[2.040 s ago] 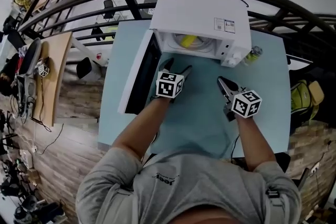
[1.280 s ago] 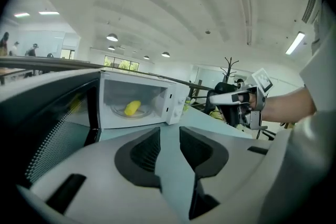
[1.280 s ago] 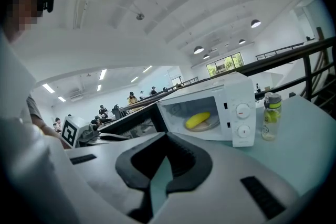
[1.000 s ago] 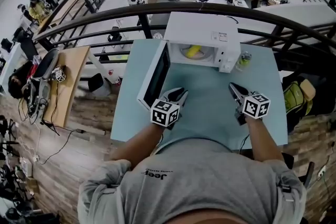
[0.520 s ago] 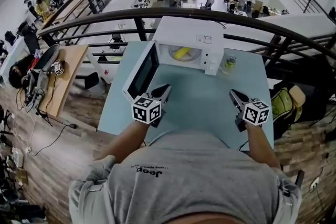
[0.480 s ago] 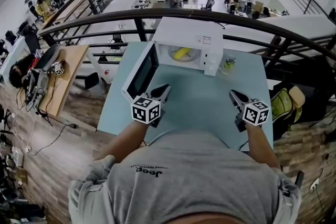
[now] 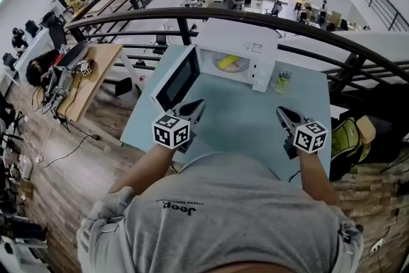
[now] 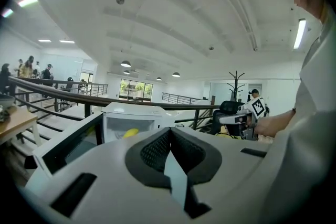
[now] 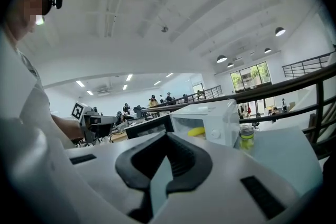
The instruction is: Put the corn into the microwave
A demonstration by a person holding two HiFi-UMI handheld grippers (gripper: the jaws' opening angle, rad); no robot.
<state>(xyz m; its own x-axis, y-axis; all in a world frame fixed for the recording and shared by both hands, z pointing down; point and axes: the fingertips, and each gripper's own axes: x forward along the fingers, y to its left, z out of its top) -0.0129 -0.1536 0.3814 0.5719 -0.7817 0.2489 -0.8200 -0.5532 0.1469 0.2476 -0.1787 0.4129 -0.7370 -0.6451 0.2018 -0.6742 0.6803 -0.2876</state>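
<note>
Left gripper [image 8: 169, 130]: pads [image 8: 153, 150] pressed together, jaws just finished closing, nothing between them. Right gripper [image 9: 167, 136]: pads [image 9: 181, 161] also meet, nothing held. Neither gripper touches any object.

In the head view both grippers are held over the near part of the table [image 7: 252, 121], well apart from each other and pointing toward the far side. The left one sits just near of the door's [image 7: 176, 78] free edge. The right one is near of the jar [image 7: 283, 80], apart from it.

Microwave [image 7: 241, 40] stands at the far edge of the table with its door swung wide open to the left. Corn [image 7: 228, 62] lies inside the cavity on the turntable, yellow, slightly angled. It shows in both gripper views too, through the open front.

The jar, with greenish contents, stands upright just right of the microwave. A dark railing [image 7: 307, 27] runs behind the table on the far side.
</note>
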